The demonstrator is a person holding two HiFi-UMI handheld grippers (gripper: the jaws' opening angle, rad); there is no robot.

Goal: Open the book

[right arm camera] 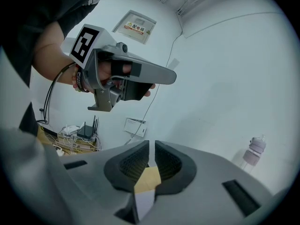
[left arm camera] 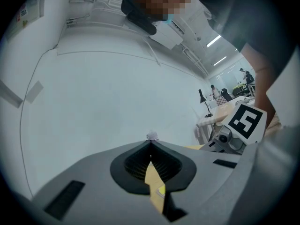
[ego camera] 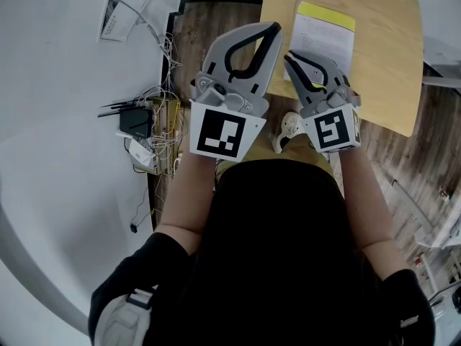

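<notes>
One book (ego camera: 325, 40) on table (ego camera: 385, 71); router (ego camera: 135, 121), cables (ego camera: 163, 92) leftward.

Soft, even indoor light fills all three views, and shadows are faint. In the head view the white wall (ego camera: 57, 121) at 9 o'clock is bright, while the person's dark top (ego camera: 281, 251) at 6 o'clock swallows detail. Both gripper views bend straight lines and go black at the corners. Ceiling strip lights (left arm camera: 213, 41) glare at 2 o'clock in the left gripper view. The left gripper (left arm camera: 150, 143) and right gripper (right arm camera: 151, 145) look soft near their lenses.
</notes>
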